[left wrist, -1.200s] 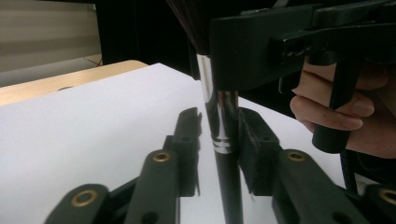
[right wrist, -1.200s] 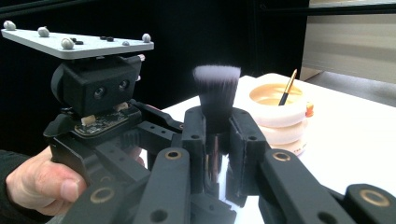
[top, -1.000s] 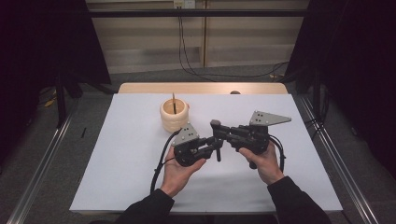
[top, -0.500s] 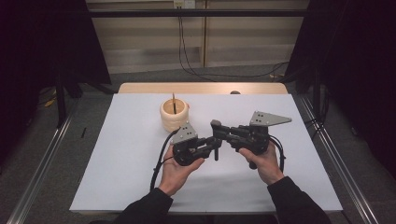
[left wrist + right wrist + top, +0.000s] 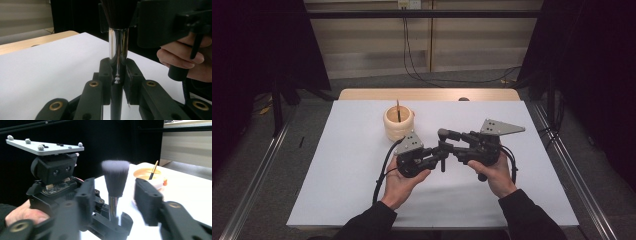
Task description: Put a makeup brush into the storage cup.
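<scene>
A makeup brush [image 5: 115, 180] with a dark bristle head and a shiny metal ferrule [image 5: 118, 45] stands between both grippers above the white table cover [image 5: 337, 180]. My left gripper [image 5: 117, 67] is shut on the brush just below the ferrule. My right gripper [image 5: 116, 195] faces it, with the bristle head between its jaws and a gap on each side; those jaws have just been opening. In the high view the left gripper [image 5: 439, 156] and right gripper [image 5: 448, 144] meet tip to tip at the table's middle.
A cream round holder [image 5: 398, 125] with a thin brush [image 5: 398, 106] in it stands behind the left gripper, also seen as the holder [image 5: 147, 173] past the right jaw. A bare wooden strip [image 5: 427, 94] runs along the far edge. Metal rails [image 5: 572, 170] flank the table.
The right gripper's jaws have spread apart around the brush head. Both hands have stayed where they were, and the left gripper keeps its hold on the brush.
</scene>
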`<state>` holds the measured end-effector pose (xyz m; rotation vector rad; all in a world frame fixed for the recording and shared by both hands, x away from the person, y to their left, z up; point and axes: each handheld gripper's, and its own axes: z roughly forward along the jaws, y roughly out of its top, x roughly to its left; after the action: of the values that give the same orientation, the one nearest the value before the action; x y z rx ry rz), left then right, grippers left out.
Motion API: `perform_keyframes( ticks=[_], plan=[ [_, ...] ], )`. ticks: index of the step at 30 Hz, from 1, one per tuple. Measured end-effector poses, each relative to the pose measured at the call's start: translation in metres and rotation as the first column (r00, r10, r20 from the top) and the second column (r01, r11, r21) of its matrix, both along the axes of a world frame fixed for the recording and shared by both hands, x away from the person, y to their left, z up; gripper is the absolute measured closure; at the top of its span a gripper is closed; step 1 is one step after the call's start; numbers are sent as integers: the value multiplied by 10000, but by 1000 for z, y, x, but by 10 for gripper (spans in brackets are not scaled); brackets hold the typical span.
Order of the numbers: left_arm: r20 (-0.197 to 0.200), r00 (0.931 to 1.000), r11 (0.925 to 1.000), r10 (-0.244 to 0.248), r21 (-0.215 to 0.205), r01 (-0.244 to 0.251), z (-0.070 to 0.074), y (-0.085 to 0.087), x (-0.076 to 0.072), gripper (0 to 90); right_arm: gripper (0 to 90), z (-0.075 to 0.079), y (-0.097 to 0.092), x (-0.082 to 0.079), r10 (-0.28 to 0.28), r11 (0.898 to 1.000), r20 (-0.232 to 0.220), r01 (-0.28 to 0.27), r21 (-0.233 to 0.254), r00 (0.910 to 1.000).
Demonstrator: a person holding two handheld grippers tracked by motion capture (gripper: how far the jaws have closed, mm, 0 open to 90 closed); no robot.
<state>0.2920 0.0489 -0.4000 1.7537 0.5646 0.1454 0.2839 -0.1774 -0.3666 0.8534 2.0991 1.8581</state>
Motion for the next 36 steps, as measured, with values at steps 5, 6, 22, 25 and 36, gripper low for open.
perform_keyframes(
  ticks=[5, 6, 22, 25, 36],
  plan=[
    [95, 9999, 10000, 55, -20, -55, 1, 1, -1, 785, 361, 0, 2, -1, 2, 10000, 236, 0, -86, 9997],
    [99, 9999, 10000, 54, -9, -54, 1, 1, -1, 786, 337, 0, 2, -1, 10, 10000, 288, -9, -63, 9996],
    [142, 9998, 9999, 110, 19, -111, 2, 5, 0, 786, 48, 0, -2, 2, -191, 9998, 261, 189, 73, 9995],
    [195, 9998, 10000, 59, 48, -60, 2, 7, 0, 786, 48, 0, -3, 2, -263, 9996, 190, 261, 94, 9995],
    [184, 9997, 9998, 180, -69, -179, 4, 12, 0, 786, 31, 1, -9, 0, -501, 9987, 380, 500, 36, 9980]
  ],
)
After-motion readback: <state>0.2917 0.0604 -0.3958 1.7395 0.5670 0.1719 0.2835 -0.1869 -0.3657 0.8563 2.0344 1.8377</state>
